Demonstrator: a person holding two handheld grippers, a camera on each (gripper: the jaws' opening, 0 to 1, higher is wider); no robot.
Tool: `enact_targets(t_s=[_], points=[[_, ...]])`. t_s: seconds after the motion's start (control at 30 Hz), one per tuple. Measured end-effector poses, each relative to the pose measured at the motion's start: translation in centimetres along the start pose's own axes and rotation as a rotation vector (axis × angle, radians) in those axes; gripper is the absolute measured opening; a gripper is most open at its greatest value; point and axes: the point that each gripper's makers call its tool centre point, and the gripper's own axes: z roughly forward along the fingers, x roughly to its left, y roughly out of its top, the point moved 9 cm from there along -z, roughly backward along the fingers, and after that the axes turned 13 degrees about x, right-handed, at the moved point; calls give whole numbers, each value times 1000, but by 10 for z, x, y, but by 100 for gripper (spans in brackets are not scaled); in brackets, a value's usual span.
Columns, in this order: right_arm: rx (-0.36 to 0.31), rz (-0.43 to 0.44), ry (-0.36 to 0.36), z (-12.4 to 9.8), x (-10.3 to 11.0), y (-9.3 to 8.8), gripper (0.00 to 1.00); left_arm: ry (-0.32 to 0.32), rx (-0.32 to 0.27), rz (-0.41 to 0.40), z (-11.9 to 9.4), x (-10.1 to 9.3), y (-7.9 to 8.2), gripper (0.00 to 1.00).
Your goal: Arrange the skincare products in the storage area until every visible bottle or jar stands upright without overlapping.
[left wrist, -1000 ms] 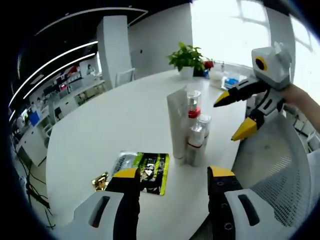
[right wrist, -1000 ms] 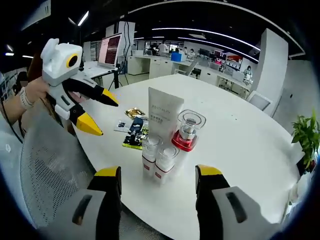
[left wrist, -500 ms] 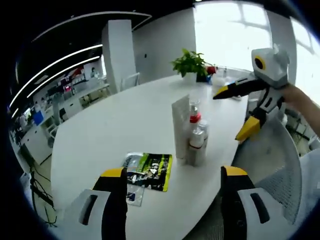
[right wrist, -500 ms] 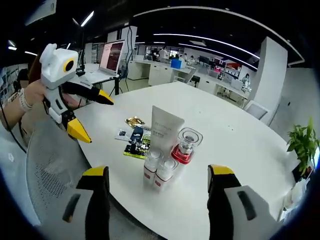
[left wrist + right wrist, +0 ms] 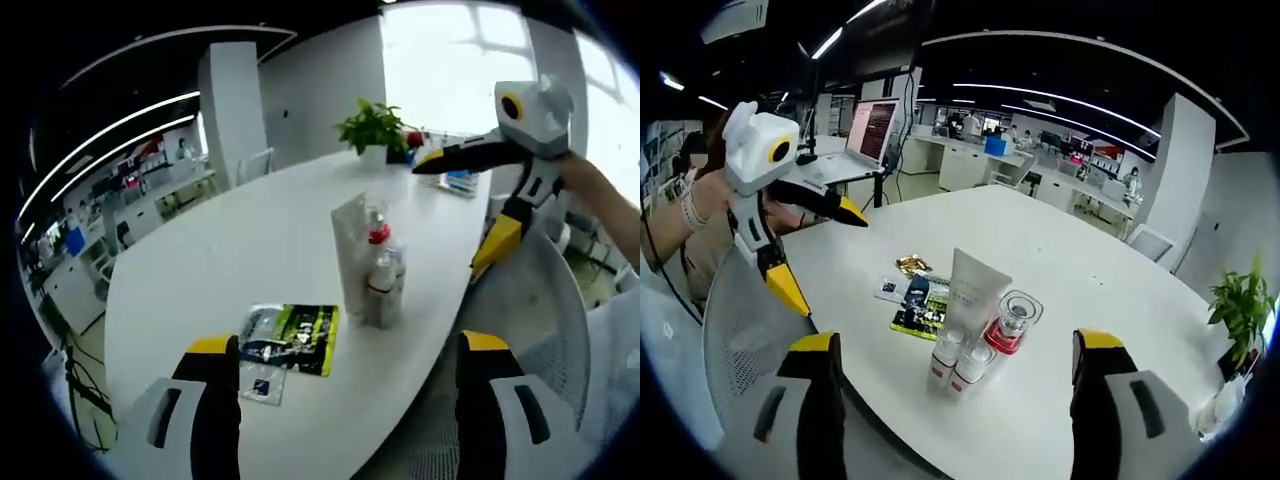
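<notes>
Skincare cluster is seen standing upright at mid-frame on the white round table: a white tube, a red-collared clear-cap bottle just beside it, and two small white bottles in front, all packed touching or nearly so. In the left gripper view the same group sits center frame, tube behind the small bottles. Flat sachets and a gold wrapper are laid on the table beside the cluster; a green-black sachet is seen lower center in the left gripper view. Left gripper is released, jaws spread wide, nothing held, well apart from the products. Right gripper is likewise spread wide and empty, held back from the table edge. Task is judged nearly or fully done. Risk: the bottles are crowded near the table edge, so any further approach could knock one into its neighbours and topple the row, or push one off. No containers holding items are seen; contents of bottles cannot be told. A potted plant stands at the upper center.
</notes>
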Motion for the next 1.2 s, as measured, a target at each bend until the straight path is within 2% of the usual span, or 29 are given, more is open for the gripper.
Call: enact_targets(t_s=[0.1,0.23,0.37,0.83,0.97,1.03,1.1,1.2], points=[[1,-24,9,-1,0,4,96,11,-10,-2,-3,0,0,93],[-5,-44,5,-1,-1,8,99,19,-11,4,-7,1,0,93],[-12,-47,7,-3,-1,12,99,25,-25,5,-10,3,2,97],[-14,-60,-5,2,-5,14,100,32,-47,3,-15,11,2,97],[-6,-48,18,5,-8,13,99,31,-43,-6,-12,15,1,97],[12,-34,45,7,-11,12,94,31,-41,-1,-9,16,2,97],[3,-8,47,8,-17,13,93,29,-40,-2,-8,17,2,97],[26,1,74,9,-24,10,84,23,-43,-7,-4,19,3,97]])
